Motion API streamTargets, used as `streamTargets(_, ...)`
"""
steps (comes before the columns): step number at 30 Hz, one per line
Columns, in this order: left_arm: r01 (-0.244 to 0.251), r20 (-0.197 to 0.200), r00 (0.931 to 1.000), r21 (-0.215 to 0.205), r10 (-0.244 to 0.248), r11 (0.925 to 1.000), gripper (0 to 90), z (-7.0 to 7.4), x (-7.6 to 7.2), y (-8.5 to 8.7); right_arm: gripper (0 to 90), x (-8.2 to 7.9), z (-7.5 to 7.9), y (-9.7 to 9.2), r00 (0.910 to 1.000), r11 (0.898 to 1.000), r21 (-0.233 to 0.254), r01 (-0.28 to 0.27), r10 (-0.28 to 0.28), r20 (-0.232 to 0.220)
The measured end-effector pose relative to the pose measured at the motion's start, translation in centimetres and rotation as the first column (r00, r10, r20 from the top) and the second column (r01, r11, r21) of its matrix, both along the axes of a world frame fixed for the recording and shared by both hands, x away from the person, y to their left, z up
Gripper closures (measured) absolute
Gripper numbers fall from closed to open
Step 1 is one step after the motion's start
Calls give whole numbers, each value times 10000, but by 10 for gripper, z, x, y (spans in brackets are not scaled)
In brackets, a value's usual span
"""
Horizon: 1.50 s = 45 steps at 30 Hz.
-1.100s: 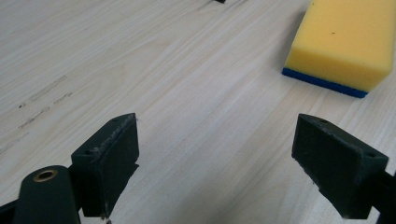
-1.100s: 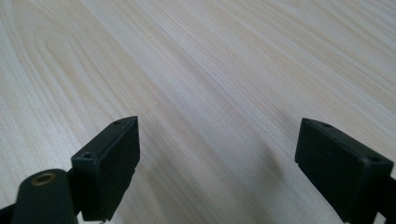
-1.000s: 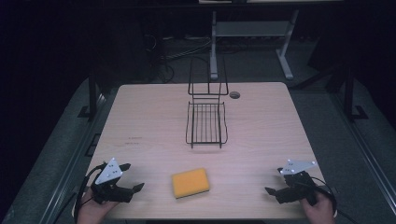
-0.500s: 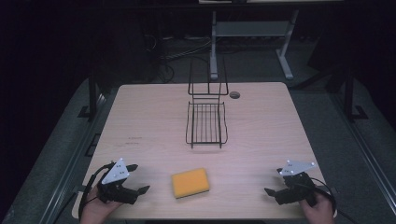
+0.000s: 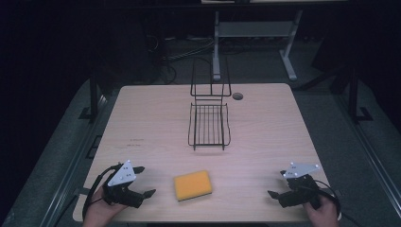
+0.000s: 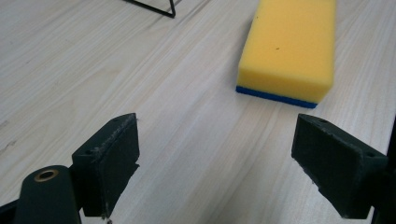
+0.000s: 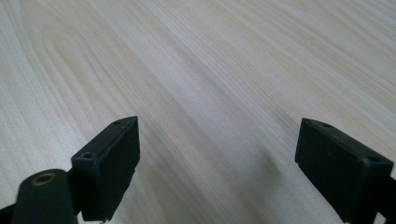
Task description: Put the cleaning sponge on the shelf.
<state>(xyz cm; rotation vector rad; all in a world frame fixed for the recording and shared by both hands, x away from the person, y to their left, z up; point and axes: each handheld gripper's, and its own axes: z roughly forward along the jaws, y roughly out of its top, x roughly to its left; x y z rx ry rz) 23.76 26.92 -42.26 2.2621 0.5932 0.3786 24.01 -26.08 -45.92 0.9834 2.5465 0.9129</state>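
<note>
- The sponge (image 5: 192, 185) lies on the desk (image 5: 142, 123) near its front edge, about midway across.
- The wire rack (image 5: 209, 124) stands behind the sponge, well apart from it, toward the desk's far edge.
- The left tongs (image 5: 144, 181) sit left of the sponge, near it.
- The right tongs (image 5: 278, 185) sit right of the sponge, well apart.

Both handheld grippers are matte black. The left gripper (image 5: 145, 193) and right gripper (image 5: 273, 194) each carry a light grey three-cornered plate on top with small dark dots on it. Thin black cable loops trail off each one. Up close the jaws are chunky rectangular blocks with small screw holes, scuffed edges, and a brass-coloured ring at the lower left.
</note>
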Motion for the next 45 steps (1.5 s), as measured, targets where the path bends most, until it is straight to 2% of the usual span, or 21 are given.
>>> streamTargets(2, 4, -15, 10000, -45, -4, 10000, 145, 0, 0, -1, 137, 0, 0, 0, 10000, 10000, -4, 12, -12, -13)
streamTargets(15, 673, -208, 9976, 321, -667, 9972, 145, 4, 2, -16, 137, 0, 1, -1, 10000, 10000, 13, 23, -23, 24)
streamTargets(23, 814, -234, 9965, 435, -804, 9957, 145, 7, 1, -19, 137, 0, 0, -1, 10000, 10000, 42, -8, 7, 18)
streamTargets(45, 1540, -363, 9878, 831, -1514, 9846, 145, 19, 5, -37, 137, 0, 1, -1, 10000, 10000, 48, -34, 34, 33)
